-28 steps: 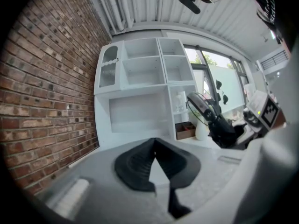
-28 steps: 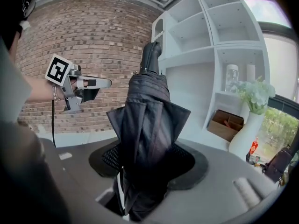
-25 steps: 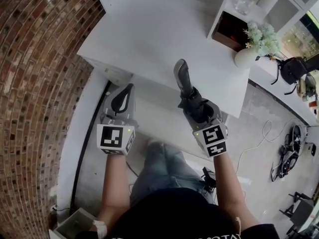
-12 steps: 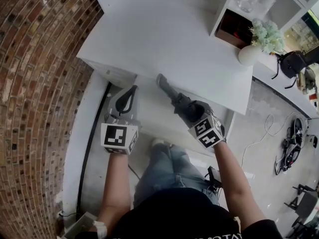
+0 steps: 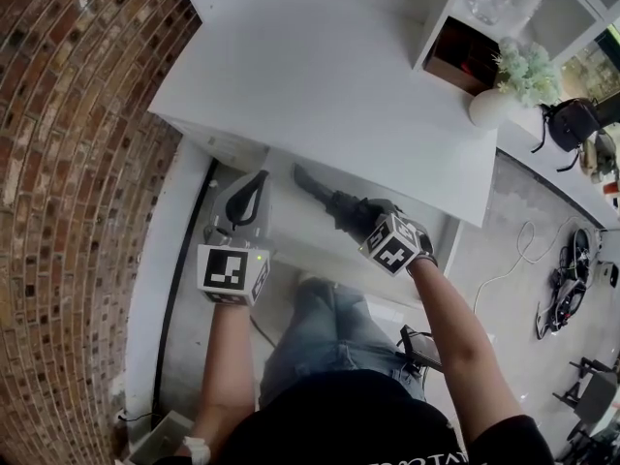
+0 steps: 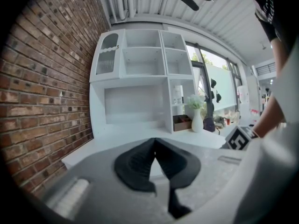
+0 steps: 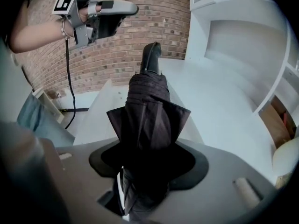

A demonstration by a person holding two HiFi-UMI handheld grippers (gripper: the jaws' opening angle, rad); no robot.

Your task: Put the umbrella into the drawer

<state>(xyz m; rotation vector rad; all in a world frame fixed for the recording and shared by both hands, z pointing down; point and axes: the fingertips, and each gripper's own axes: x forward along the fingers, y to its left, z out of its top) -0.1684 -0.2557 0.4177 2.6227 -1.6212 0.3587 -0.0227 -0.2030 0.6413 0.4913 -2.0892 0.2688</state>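
Note:
A folded black umbrella sticks out of my right gripper, whose jaws are shut on its bunched fabric. It slants down and to the left, with its handle tip over the open white drawer under the desk. In the right gripper view the umbrella fills the space between the pads, handle end farthest away. My left gripper hangs over the drawer's left end, apart from the umbrella. Its pads meet at the tips with nothing between them.
The white desk top overhangs the drawer's far side. A white shelf unit and a vase of flowers stand at its right end. A brick wall closes the left. Cables lie on the floor at right.
My right gripper has dropped from above the desk edge and tipped the umbrella down and leftward over the drawer. The left gripper has sunk slightly.

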